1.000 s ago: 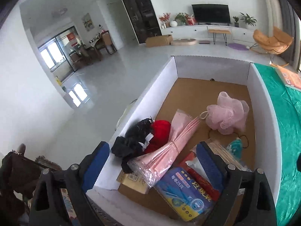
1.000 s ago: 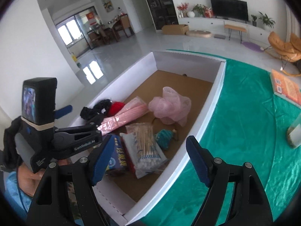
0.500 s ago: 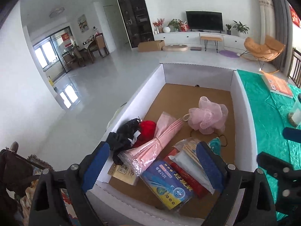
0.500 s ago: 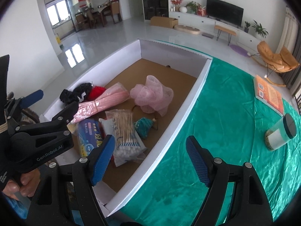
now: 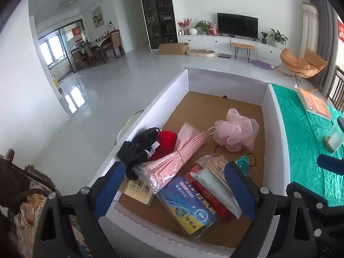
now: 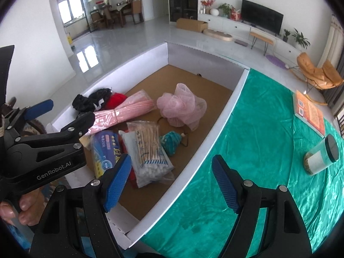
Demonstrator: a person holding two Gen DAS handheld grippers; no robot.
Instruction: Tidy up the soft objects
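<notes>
I have both grippers spread wide and holding nothing: the left gripper sits low in its frame over the box, the right gripper over the box's rim. The pink puff lies mid-frame on the box floor, just right of the pink bundle.

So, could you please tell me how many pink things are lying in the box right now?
2: the pink mesh bath sponge near the middle of the cardboard box, and the bundled pink plastic bags left of it, partly over the blue packet. Others could be hidden beneath.
</notes>
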